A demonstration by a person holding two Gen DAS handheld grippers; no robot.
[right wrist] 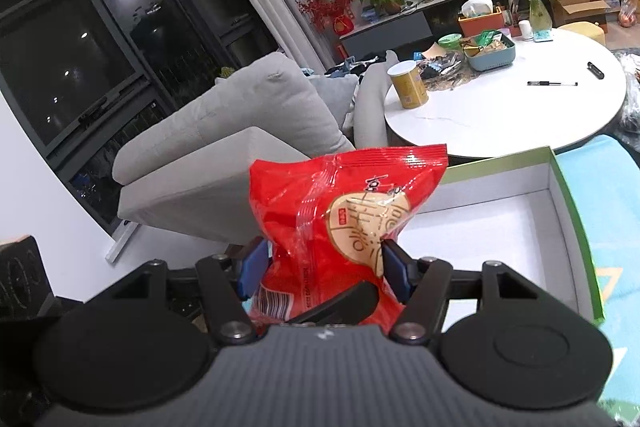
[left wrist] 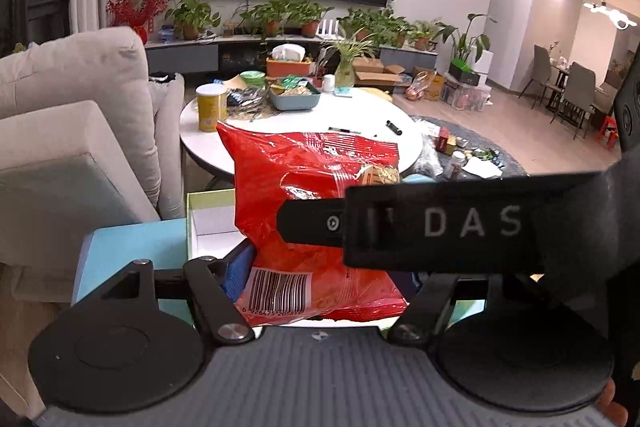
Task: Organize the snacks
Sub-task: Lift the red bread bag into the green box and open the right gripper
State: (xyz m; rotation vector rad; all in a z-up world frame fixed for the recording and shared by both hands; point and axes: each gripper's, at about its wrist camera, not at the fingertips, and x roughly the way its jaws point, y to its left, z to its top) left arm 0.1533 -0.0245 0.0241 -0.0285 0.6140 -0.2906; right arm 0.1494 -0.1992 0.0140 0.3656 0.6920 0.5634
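Bag point(left wrist: 316, 211) of snacks, red and shiny, up in the air in the left view. Sat between the fingers of the left gripper point(left wrist: 320, 267), touching one blue pad point(left wrist: 238, 267). Could not see the other pad behind a black finger point(left wrist: 432, 227) lying across the front, so could not tell if squeezed shut or loose.

Right view next. Was pinched near the bottom by the right gripper point(right wrist: 324, 263), both blue pads pressed into the sides. Hung just beside a white box point(right wrist: 560, 167), not inside. Might slip out, being puffy and slick. Might tear if tugged two ways. Might fall outside the box if let go too soon.
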